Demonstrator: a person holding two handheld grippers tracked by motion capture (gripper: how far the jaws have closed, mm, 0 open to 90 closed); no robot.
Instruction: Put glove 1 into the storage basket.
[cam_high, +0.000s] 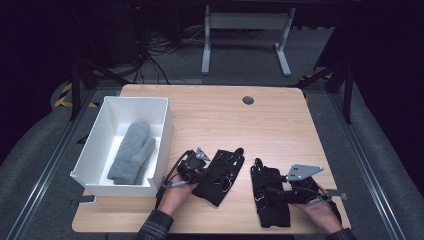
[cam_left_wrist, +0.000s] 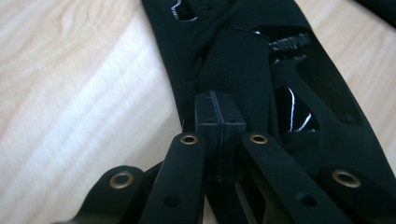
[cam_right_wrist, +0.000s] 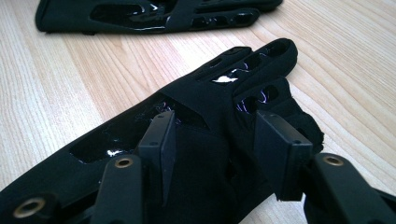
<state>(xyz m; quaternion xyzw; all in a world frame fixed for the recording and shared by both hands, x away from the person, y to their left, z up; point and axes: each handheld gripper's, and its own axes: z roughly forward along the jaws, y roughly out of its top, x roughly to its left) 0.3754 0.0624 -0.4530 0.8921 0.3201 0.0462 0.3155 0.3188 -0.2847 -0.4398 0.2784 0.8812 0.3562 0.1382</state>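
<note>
Two black gloves lie palm-flat on the wooden table (cam_high: 210, 117). My left gripper (cam_high: 209, 172) rests on the left black glove (cam_high: 222, 175). In the left gripper view its pads (cam_left_wrist: 219, 119) are pressed together, tips down on that glove (cam_left_wrist: 243, 56), with nothing visibly pinched. My right gripper (cam_high: 267, 187) sits over the right black glove (cam_high: 270, 207). In the right gripper view its jaws stand apart (cam_right_wrist: 219, 144), straddling a raised fold of that glove (cam_right_wrist: 219, 98). The other glove (cam_right_wrist: 154, 14) lies beyond.
A white box (cam_high: 95, 150) stands at the table's left with a grey mitten (cam_high: 132, 152) inside, close to my left hand. A round grommet (cam_high: 248, 100) sits near the far edge. A desk frame (cam_high: 245, 35) stands on the floor behind.
</note>
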